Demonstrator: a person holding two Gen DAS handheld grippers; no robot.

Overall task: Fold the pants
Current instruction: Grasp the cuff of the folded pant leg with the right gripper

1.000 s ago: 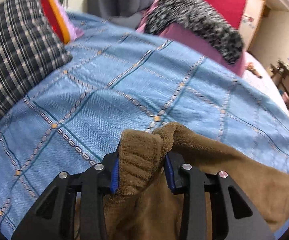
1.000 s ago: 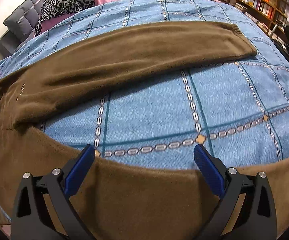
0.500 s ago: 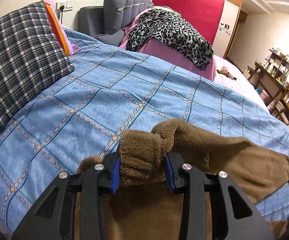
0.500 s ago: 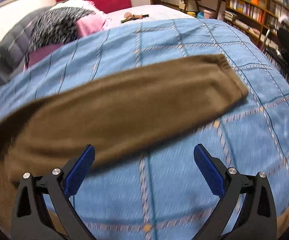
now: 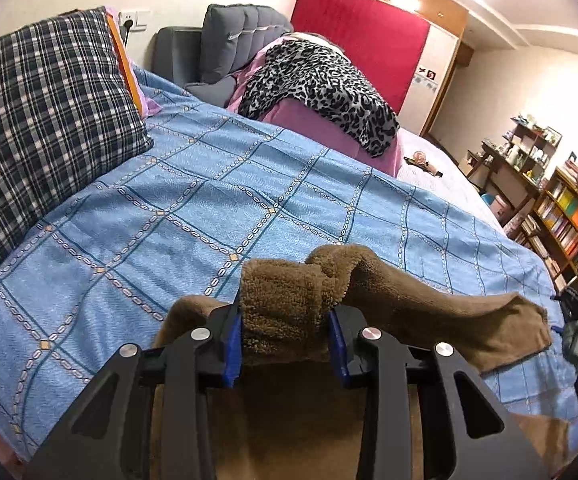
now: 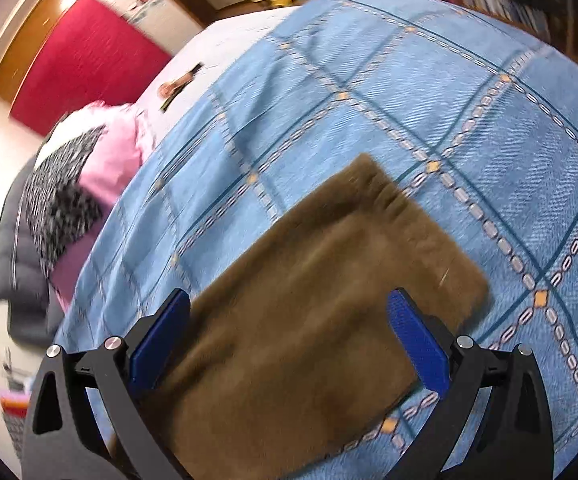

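Brown fleece fills the foreground: these are the pants [image 5: 429,304], spread on a bed covered by a blue quilt [image 5: 209,208] with a chain-link grid pattern. In the left wrist view, our left gripper [image 5: 285,340] has its jaws drawn narrowly together, the blue pads pressing a bunched wad of the fleece between them, lifted clear of the quilt. In the right wrist view, our right gripper [image 6: 289,344] has its jaws spread wide, holding nothing; one pant leg [image 6: 329,280] lies flat on the quilt beneath them, its cuffed end pointing away from us. That view is tilted and blurred, so we cannot tell whether the fingers touch the cloth. Beyond, a plaid pillow [image 5: 41,120], a leopard-print blanket [image 5: 321,88] and a red headboard [image 5: 361,40].
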